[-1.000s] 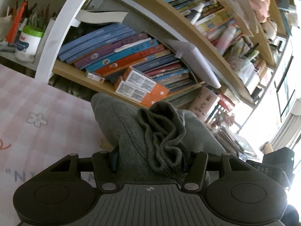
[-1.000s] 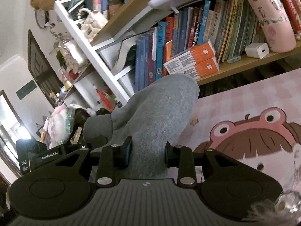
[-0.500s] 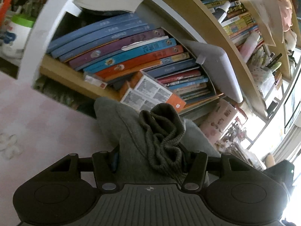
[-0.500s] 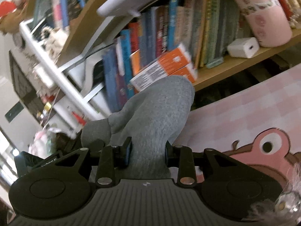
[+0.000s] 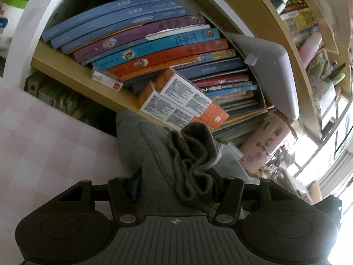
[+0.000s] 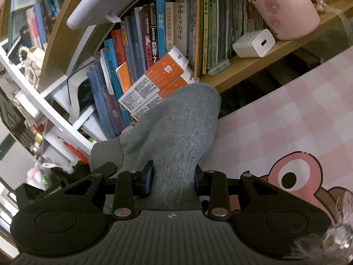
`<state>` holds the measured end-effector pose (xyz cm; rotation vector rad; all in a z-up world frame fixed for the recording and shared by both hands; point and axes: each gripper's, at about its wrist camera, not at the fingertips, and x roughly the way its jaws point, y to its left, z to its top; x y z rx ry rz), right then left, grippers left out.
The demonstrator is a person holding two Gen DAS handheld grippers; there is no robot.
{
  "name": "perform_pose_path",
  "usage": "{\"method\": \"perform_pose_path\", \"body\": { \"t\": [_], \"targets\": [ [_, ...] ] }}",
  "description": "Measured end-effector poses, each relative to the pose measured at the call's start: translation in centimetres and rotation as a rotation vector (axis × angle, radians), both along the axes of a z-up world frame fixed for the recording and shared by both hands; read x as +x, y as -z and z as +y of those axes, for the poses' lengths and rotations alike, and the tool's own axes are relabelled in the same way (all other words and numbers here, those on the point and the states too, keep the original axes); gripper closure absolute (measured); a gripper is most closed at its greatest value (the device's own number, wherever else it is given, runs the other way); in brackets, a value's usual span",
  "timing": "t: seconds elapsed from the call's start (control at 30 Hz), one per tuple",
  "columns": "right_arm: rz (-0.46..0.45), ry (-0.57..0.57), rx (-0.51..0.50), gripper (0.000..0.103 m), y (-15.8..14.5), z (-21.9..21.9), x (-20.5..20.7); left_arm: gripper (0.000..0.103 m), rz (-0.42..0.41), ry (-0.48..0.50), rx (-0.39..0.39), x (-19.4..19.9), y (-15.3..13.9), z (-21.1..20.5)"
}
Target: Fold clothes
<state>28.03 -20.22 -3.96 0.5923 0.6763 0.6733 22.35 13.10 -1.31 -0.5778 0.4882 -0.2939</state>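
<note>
Grey garment (image 5: pixel 154 154) is pinched at two spots & held up off the pink checked tabletop (image 5: pixel 44 143), right in front of the bookshelf (image 5: pixel 66 70). Left hand-held gripper (image 5: pixel 176 190) is clamped on the bunched ribbed cuff (image 5: pixel 194 165) plus some smooth fabric; right hand-held gripper (image 6: pixel 173 181) is clamped on a plain grey fold. Both sets of jaws have just eased open a bit, cloth between them, pads look to be pressing on it. Vs a sec ago: shelf & orange boxes (image 5: pixel 183 101) loom bigger in both views, less tabletop showing, so both hands have carried the cloth fwd toward the shelf side. Prob the fold-over is near its end; lay-down & release likely next, not yet done.
</note>
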Motion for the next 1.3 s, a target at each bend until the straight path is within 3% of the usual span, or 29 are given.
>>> {"method": "perform_pose_path", "body": {
  "t": [0.13, 0.23, 0.27, 0.3, 0.4, 0.47, 0.67, 0.83, 1.3],
  "targets": [
    [-0.014, 0.013, -0.030, 0.061, 0.2, 0.1, -0.1, 0.036, -0.002, -0.009, 0.027, 0.0, 0.2, -0.2],
    [-0.029, 0.053, -0.066, 0.045, 0.1, 0.0, -0.4, 0.026, -0.006, -0.029, 0.060, -0.3, 0.0, -0.3],
    [-0.034, 0.066, -0.080, 0.034, 0.0, -0.1, -0.5, 0.022, -0.011, -0.043, 0.077, -0.6, -0.2, -0.4],
    [-0.041, 0.079, -0.095, 0.032, -0.1, -0.1, -0.7, 0.021, -0.019, -0.053, 0.096, -0.9, -0.4, -0.5],
    [-0.085, 0.088, -0.123, 0.030, -0.7, -0.5, -1.9, 0.020, -0.066, -0.065, 0.166, -2.2, -1.2, -1.1],
    [-0.113, 0.089, -0.141, 0.029, -1.2, -0.5, -2.9, 0.014, -0.094, -0.068, 0.224, -3.2, -1.7, -1.7],
    [-0.223, 0.123, -0.265, 0.027, -2.9, 0.5, -6.4, 0.011, -0.145, -0.061, 0.392, -6.1, -2.7, -3.8],
    [-0.256, 0.134, -0.347, 0.025, -3.3, 1.2, -8.9, 0.010, -0.122, -0.074, 0.417, -7.6, -2.6, -4.9],
    [-0.267, 0.152, -0.427, 0.021, -3.1, 0.4, -15.3, 0.010, -0.092, -0.137, 0.529, -14.2, -2.3, -7.8]
  ]
}}
